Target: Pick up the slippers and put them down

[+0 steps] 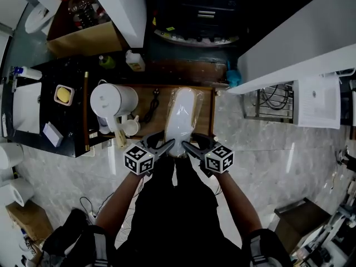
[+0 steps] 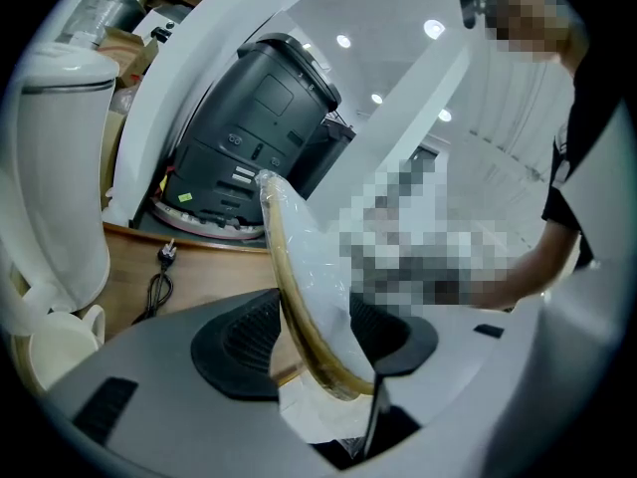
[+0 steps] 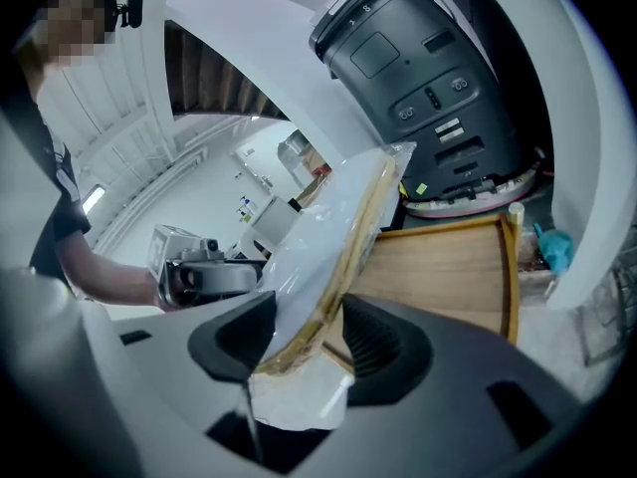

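The plastic-wrapped slippers (image 1: 181,118) hang over the wooden tabletop (image 1: 204,102), their long side pointing to 12 o'clock from the person's hands. The left gripper (image 1: 165,147) takes the near end at about 7 o'clock and the right gripper (image 1: 190,148) at about 5 o'clock. In the left gripper view the jaws are clamped on the tan sole edge of the slippers (image 2: 304,267). In the right gripper view the jaws likewise pinch the wrapped slippers (image 3: 333,257). A white kettle (image 1: 111,100) stands at 9 o'clock from the slippers.
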`<state>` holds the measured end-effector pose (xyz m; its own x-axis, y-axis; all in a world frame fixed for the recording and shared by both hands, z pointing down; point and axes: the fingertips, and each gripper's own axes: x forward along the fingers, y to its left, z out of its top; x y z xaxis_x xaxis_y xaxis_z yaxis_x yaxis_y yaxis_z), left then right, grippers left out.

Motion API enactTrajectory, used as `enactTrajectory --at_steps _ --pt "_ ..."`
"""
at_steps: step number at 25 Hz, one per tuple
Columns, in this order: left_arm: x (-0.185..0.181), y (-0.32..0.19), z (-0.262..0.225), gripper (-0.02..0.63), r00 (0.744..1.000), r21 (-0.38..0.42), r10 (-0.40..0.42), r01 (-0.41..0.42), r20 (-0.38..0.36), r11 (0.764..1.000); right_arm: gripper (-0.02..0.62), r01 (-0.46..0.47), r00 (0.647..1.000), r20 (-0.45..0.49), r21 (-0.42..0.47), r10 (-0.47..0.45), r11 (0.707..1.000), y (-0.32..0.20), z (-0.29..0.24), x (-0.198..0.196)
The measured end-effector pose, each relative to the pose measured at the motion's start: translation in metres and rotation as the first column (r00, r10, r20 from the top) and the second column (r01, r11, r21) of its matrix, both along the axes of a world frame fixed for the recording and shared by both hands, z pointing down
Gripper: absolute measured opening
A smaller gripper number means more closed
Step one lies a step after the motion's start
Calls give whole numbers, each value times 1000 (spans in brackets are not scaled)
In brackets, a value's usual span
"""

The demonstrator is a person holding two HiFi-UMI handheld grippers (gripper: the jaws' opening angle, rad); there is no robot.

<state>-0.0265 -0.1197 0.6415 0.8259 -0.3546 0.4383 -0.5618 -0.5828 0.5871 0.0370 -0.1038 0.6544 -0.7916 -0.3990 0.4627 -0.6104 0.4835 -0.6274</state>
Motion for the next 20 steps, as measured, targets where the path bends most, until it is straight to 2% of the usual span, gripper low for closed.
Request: enactTrajectory --at_steps 20 --pt "-1 -7 92 216 999 -103 0 6 53 995 216 -18 999 -46 -124 12 992 -5 86 -3"
